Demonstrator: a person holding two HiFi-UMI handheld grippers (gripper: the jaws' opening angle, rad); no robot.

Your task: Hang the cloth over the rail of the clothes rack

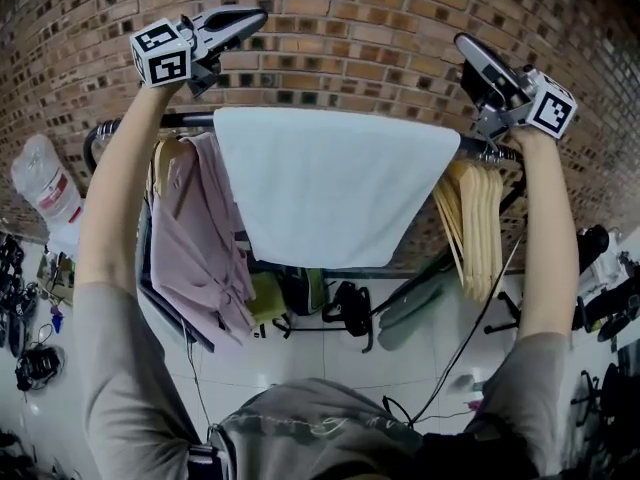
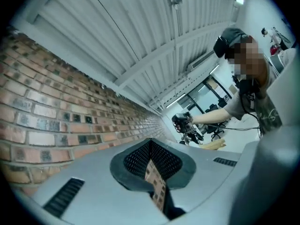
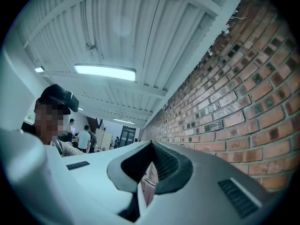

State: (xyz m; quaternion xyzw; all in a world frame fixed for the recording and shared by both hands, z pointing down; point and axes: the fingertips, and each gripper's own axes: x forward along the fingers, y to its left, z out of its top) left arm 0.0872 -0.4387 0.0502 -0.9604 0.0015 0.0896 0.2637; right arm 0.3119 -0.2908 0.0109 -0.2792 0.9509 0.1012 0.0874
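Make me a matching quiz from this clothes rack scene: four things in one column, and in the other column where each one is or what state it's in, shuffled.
1. white cloth
2. pink shirt
3. wooden hangers
4. left gripper

A. bunched at the right end of the rail
B. raised above the rail, jaws shut
C. draped over the middle of the rail
D. hanging near the rail's left end

Pairs: 1-C, 2-D, 3-A, 4-B

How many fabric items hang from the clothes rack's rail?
2: the white cloth draped over the rail in the middle, and a pink garment on a hanger at its left. Others may hide behind the cloth.
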